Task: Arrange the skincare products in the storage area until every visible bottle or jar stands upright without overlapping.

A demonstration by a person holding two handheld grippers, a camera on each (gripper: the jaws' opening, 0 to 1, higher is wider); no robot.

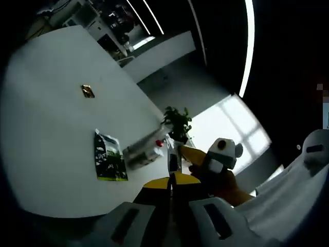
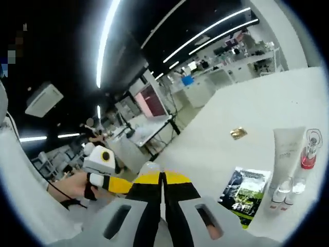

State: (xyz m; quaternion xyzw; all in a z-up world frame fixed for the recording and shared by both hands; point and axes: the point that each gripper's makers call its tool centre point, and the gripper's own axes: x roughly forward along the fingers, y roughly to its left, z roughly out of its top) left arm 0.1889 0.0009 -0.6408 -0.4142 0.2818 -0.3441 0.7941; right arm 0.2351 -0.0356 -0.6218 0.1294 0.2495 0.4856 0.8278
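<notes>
A white tube, a clear bottle with a pink-red top and small clear bottles sit close together on the white table. In the left gripper view the same tube, red-topped bottle and a small bottle cluster near the table edge. My left gripper is shut with nothing in it, short of the cluster. My right gripper is also shut and empty, to the left of the bottles. Each gripper shows in the other's view: the right gripper, the left gripper.
A green and black sachet lies flat beside the bottles. A small gold packet lies farther out on the table. A potted plant stands past the table edge. Office desks fill the background.
</notes>
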